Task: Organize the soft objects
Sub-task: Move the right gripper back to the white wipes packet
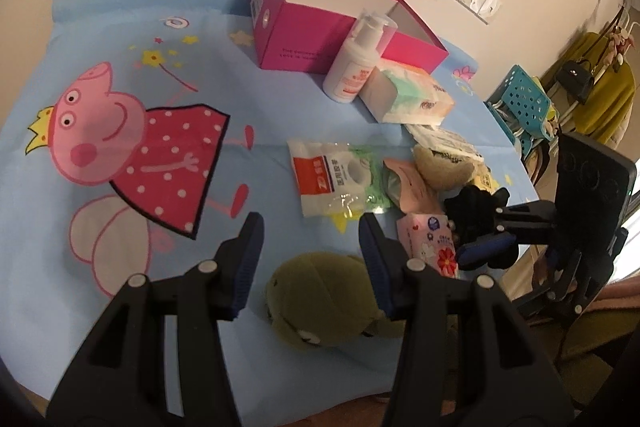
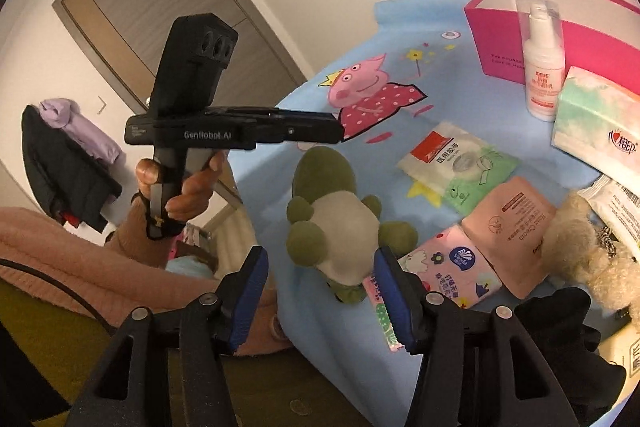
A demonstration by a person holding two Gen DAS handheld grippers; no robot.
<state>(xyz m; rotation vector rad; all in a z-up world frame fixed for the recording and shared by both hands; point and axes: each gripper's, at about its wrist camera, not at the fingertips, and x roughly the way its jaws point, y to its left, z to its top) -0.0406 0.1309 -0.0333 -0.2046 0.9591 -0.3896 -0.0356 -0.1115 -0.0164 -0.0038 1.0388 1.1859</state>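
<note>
We hover our left gripper (image 1: 310,243), fingers spread, over the green plush (image 1: 324,301) on the bedsheet (image 1: 248,75), right gripper (image 2: 320,283) likewise released (nothing held), and judge the next move a descent and squeeze.

Black claw (image 2: 318,291) arms, blue ribbed pads (image 2: 250,293), silver screws (white "GenRobot.AI" lettering), pink fuzzy sleeve (image 2: 60,247)
</note>
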